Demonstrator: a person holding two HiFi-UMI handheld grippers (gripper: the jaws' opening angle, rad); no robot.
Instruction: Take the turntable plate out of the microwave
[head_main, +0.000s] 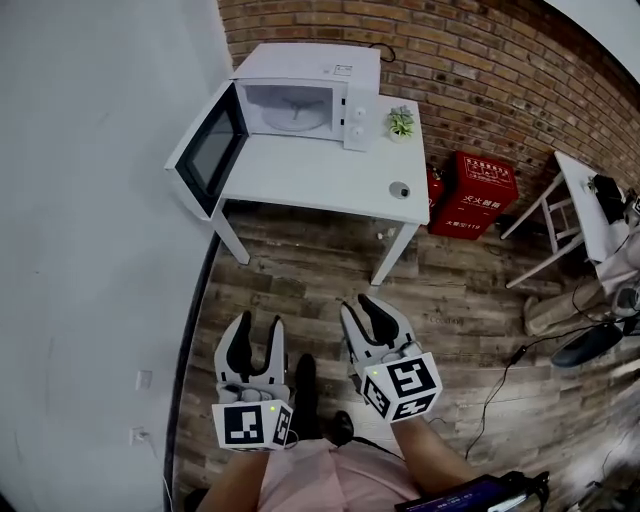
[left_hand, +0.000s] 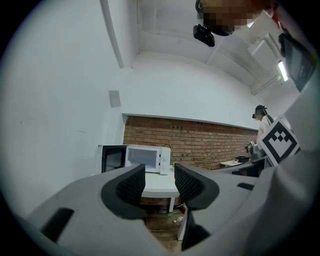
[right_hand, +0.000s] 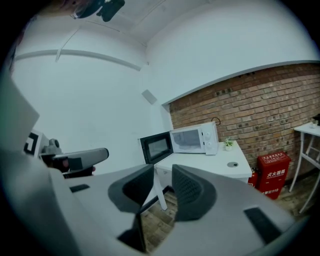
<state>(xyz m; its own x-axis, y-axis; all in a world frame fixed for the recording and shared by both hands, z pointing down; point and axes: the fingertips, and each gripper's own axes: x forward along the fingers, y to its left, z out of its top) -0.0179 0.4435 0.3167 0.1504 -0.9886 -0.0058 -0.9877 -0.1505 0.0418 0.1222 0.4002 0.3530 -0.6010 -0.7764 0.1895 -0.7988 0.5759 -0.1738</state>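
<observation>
Brick wall at the far side, white wall on the left, wood-plank floor below.

Head view: a white table (head_main: 330, 182) stands against the bricks. The microwave (head_main: 318, 68) sits at its far left corner with its door (head_main: 208, 150) swung wide open to the left. The turntable plate (head_main: 298, 116) lies inside the cavity, on its floor. A small potted plant (head_main: 401, 122) stands just right of the microwave; a small round dark object (head_main: 399, 188) lies nearer, by the table's right edge. Red fire-extinguisher boxes (head_main: 472, 195) stand on the floor right of the table. The left gripper (head_main: 257, 336) and right gripper (head_main: 365, 316) are side by side over the floor, well short of the table, both pointing toward it.

Left gripper view: jaws apart, nothing between the pads. Table and open microwave show far off beyond them. Plate not discernible from here. A person stands at the far right.

Right gripper view: jaws apart with a narrower gap, only floor and a table leg showing through it. Microwave far off, door open; plate not discernible.
</observation>
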